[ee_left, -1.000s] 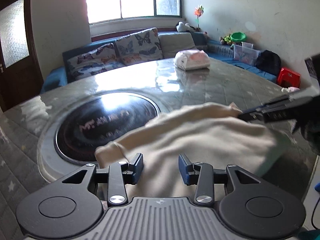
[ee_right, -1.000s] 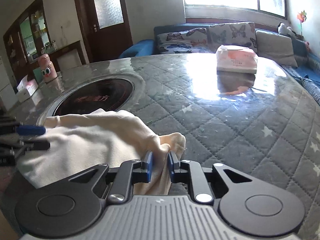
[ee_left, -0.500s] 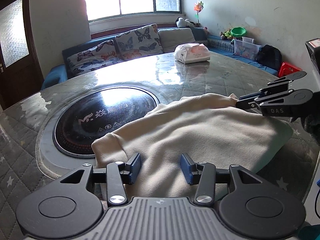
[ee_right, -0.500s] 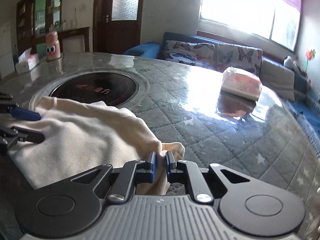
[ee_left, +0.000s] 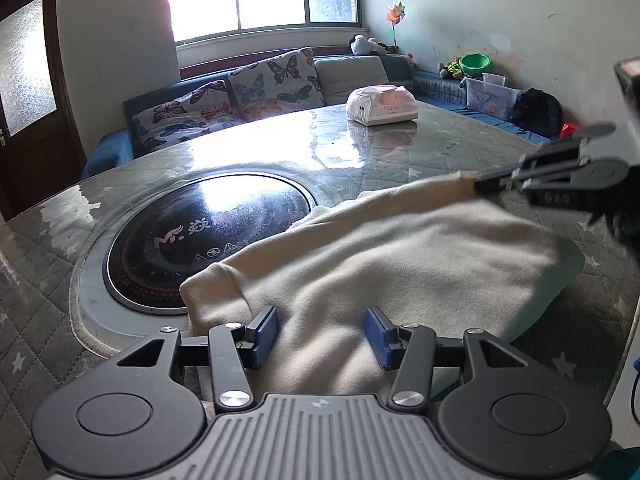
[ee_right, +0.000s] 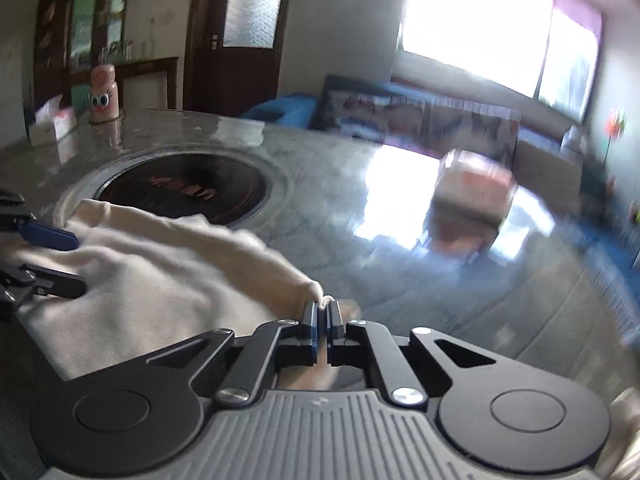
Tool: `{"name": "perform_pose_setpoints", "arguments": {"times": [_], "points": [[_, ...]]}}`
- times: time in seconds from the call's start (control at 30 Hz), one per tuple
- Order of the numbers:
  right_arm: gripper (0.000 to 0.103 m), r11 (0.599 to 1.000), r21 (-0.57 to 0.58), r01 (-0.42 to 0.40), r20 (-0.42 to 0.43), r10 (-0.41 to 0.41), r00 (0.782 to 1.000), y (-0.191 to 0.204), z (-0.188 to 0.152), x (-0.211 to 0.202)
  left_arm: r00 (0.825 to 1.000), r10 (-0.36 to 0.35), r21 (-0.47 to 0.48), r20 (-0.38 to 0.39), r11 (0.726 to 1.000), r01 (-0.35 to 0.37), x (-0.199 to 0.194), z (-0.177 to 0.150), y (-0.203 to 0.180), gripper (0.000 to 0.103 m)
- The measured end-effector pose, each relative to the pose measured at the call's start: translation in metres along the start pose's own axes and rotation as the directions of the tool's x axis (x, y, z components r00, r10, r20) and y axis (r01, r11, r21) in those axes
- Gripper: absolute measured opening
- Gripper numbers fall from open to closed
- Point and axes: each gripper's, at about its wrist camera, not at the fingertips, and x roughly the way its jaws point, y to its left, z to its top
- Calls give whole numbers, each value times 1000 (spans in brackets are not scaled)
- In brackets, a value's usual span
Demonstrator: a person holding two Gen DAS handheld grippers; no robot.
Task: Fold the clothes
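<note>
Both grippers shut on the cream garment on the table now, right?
Only the right gripper is shut on the cream garment. The left wrist view shows the left gripper open, its fingers spread over the cloth lying on the table.

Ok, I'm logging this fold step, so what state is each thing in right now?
Left gripper: open, empty, its fingers over the garment's near edge.
Right gripper: shut on a pinch of the cream garment.
Cream garment: partly folded, one end lifted off the table.
Cooktop: partly covered by the garment.
Tissue pack: lying on the table, apart from the garment.
</note>
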Motion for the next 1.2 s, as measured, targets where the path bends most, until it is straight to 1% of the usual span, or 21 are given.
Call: {"name": "perform_pose_setpoints", "arguments": {"times": [0.03, 0.1, 0.2, 0.27, 0.37, 0.43, 0.57, 0.6, 0.67, 0.73, 0.8, 0.9, 1.03, 1.17, 1.2], "points": [[3, 1000, -19, 10, 7, -10, 1000, -1, 1, -1, 1000, 0, 2, 0, 1000, 0, 0, 0, 0, 52], [3, 999, -31, 12, -13, -13, 1000, -2, -2, 5, 1000, 1, 6, 1, 1000, -1, 1, 0, -1, 52], [4, 1000, -24, -18, -52, 17, 999, -3, -14, 21, 1000, 2, 10, 2, 1000, -2, 1, -1, -2, 53], [8, 1000, -12, -26, -39, 26, 999, -6, -14, 18, 1000, -1, 14, 2, 1000, 1, 1, -1, -1, 53], [9, 998, 47, -34, -6, 35, 999, -15, -8, -3, 1000, -3, 11, 2, 1000, 3, 1, -1, 0, 53], [9, 995, 50, -85, 30, 83, 996, -9, -5, -27, 1000, -2, 8, 4, 1000, 2, 1, -1, -1, 54], [9, 981, 18, -193, 43, 192, 980, 17, -10, -48, 1000, 0, 5, 9, 1000, 0, 2, -2, -1, 54], [8, 980, 15, -200, 38, 200, 979, 20, -13, -47, 1000, 0, 5, 10, 1000, 0, 2, -2, -1, 54], [8, 980, 8, -199, -5, 199, 980, 28, -30, -40, 1000, 0, 5, 10, 1000, 0, 1, -2, -1, 54], [6, 982, 16, -191, -6, 191, 982, 27, -44, -36, 1000, -1, 4, 9, 1000, 1, 1, -2, 0, 54], [6, 981, 29, -193, -1, 193, 981, 23, -45, -40, 1000, 0, 4, 7, 1000, 0, 0, -3, 1, 54], [6, 979, 36, -198, 17, 198, 980, 21, -32, -41, 1000, 1, -7, 4, 1000, -1, -3, -1, 4, 54], [6, 977, 46, -206, 40, 204, 978, 19, -17, -41, 1000, -1, -49, 2, 999, 1, -3, 1, 11, 54], [5, 971, 106, -214, -23, 218, 976, 16, -27, -14, 1000, 25, -92, -19, 995, -26, -2, 3, 29, 55], [5, 971, 103, -216, -18, 219, 976, 16, -25, -16, 1000, 22, -97, -18, 995, -23, -3, 5, 33, 54]]}}
